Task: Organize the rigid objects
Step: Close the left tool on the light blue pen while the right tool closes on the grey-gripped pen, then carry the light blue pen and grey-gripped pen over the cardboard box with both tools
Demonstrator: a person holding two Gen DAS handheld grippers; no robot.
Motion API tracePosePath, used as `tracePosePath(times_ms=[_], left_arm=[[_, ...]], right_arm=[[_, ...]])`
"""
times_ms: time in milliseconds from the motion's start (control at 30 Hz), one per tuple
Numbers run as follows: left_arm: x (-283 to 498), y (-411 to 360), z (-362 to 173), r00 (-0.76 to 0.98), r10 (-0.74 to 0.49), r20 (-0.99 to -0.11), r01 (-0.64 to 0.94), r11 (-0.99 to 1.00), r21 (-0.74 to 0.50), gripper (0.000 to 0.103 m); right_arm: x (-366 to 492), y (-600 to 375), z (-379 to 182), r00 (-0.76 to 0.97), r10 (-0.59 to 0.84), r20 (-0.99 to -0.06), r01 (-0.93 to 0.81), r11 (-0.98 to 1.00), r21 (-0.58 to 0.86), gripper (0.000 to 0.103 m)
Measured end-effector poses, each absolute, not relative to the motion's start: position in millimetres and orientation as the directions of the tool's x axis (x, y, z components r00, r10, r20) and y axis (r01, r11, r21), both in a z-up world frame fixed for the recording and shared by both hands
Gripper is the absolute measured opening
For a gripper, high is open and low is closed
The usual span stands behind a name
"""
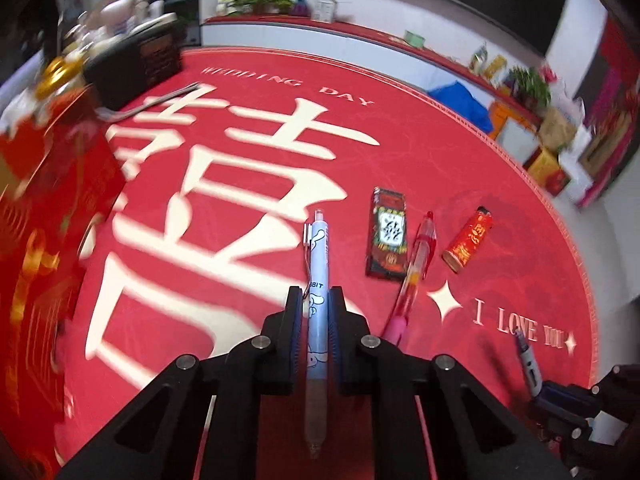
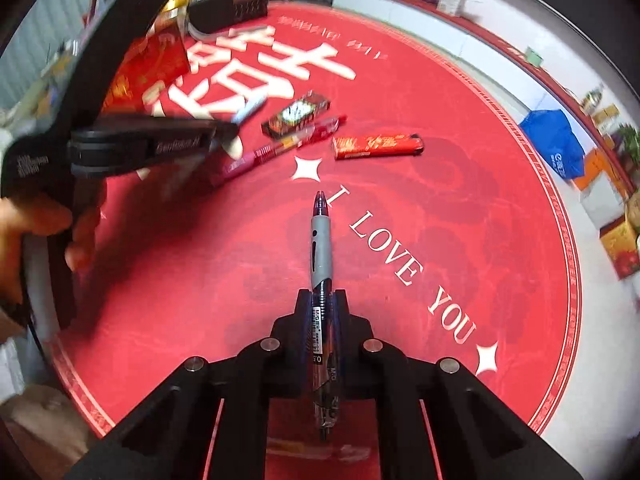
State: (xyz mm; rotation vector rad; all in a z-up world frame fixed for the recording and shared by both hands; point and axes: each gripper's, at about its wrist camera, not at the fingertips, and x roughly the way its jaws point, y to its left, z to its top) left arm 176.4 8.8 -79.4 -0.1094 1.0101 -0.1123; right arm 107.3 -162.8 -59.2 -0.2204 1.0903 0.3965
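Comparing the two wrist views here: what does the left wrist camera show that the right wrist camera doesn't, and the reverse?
Only the left wrist view shows the left gripper shut on the light blue pen lengthwise. Only the right wrist view shows the right gripper shut on the dark blue pen, plus a hand holding the other gripper. Both show the red lighter, pink pen, small packet and red tablecloth.

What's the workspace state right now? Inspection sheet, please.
Surface: round red mat with white lettering.
Job's things: light blue pen, dark blue pen, pink pen, red lighter, dark card packet.
Clutter: black radio and red box at the mat's far left.
Grippers: left gripper shut on the light blue pen; right gripper shut on the dark blue pen.
Cables: nothing seen.
Surroundings: red ledge with plants; boxes on the floor.
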Motion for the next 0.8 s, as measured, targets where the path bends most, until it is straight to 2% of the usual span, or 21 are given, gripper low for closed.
tracePosePath(times_ms=[167, 300, 533, 800], left_arm=[[137.6, 19.0, -66.2, 0.567, -0.134, -0.813, 0.007, 0.987, -0.158, 0.014], [109.9, 17.2, -55.5, 0.592, -0.100, -0.800, 0.007, 0.993, -0.119, 0.014], [71.7, 1.4, -41.5, 0.622, -0.066, -0.780, 0.040, 0.998, -0.053, 0.014], [43.7, -4.9, -27.7, 0.668, -0.015, -0.744, 0.044, 0.999, 0.019, 0.014]], right_arm=[[94.9, -177.8, -48.5, 0.423, 0.280, -0.862, -0.336, 0.932, 0.137, 0.011], [84.8, -178.9, -45.3, 0.425, 0.318, -0.848, -0.304, 0.932, 0.197, 0.011], [68.7, -184.0, -41.1, 0.442, 0.337, -0.831, -0.250, 0.936, 0.247, 0.011], [53.0, -183.1, -23.8, 0.520, 0.299, -0.800, -0.217, 0.952, 0.215, 0.011]])
